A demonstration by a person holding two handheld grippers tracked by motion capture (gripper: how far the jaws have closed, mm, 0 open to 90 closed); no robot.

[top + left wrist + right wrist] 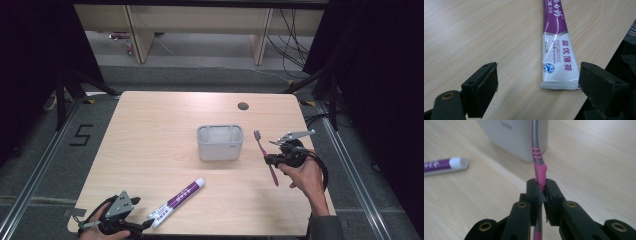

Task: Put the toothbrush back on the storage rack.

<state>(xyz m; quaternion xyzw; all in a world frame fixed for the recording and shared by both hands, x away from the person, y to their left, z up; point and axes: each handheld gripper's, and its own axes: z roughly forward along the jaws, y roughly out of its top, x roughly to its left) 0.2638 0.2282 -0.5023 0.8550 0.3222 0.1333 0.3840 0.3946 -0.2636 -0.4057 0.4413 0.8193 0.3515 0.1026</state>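
A pink and grey toothbrush (264,152) is clamped between the jaws of my right gripper (271,160), lifted off the table to the right of the white holder box (220,142). In the right gripper view the toothbrush handle (538,167) rises from the shut jaws of that gripper (541,188) toward the box (516,137). A purple and white toothpaste tube (177,201) lies near the table's front edge. My left gripper (145,225) stands open at the tube's flat end (559,67), with the left gripper's pads (537,86) on either side and apart from it.
The wooden table (150,135) has a round cable hole (243,106) at the back. The front edge runs just under my left gripper. Dark floor rails lie on both sides of the table.
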